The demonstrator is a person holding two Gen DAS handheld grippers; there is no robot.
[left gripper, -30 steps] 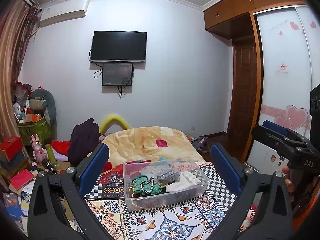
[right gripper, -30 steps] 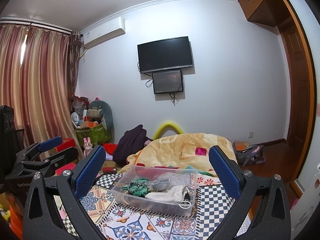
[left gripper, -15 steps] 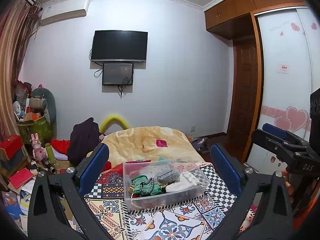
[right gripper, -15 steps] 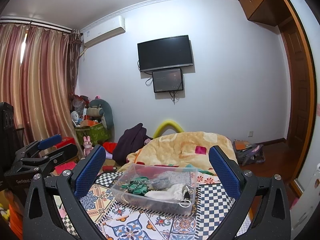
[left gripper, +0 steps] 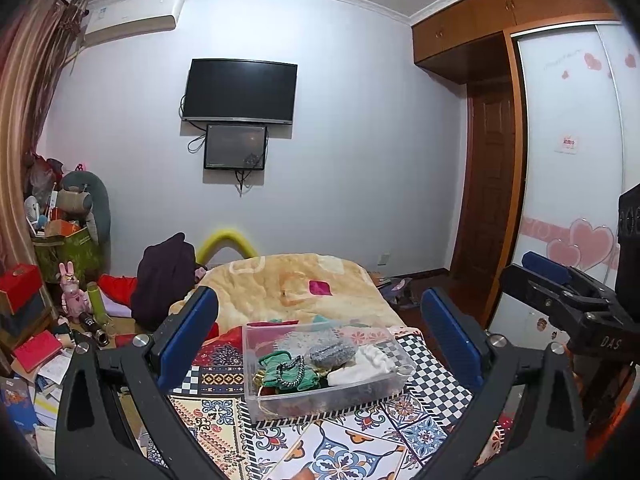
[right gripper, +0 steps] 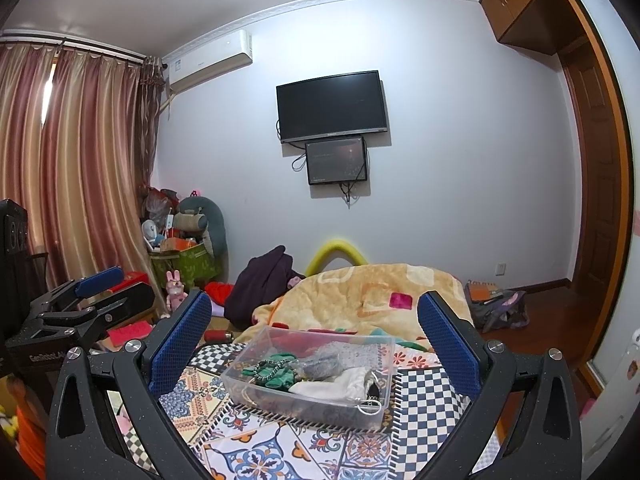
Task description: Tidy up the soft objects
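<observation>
A clear plastic bin (left gripper: 256, 396) sits on a patterned patchwork cloth (left gripper: 352, 444). It holds soft items: a green piece with a dark chain (left gripper: 288, 372), a grey knit piece (left gripper: 330, 354) and a white piece (left gripper: 368, 366). The bin also shows in the right wrist view (right gripper: 384, 360). My left gripper (left gripper: 320, 340) is open and empty, held back from the bin. My right gripper (right gripper: 314, 340) is open and empty, also back from the bin. Each gripper shows at the edge of the other's view.
A yellow blanket (left gripper: 296, 284) lies beyond the bin. A dark garment (left gripper: 160, 276) and cluttered boxes and toys (left gripper: 64, 264) stand at the left. A wardrobe with heart stickers (left gripper: 576, 184) and a wooden door (left gripper: 488, 184) are on the right. A TV (left gripper: 240, 92) hangs on the wall.
</observation>
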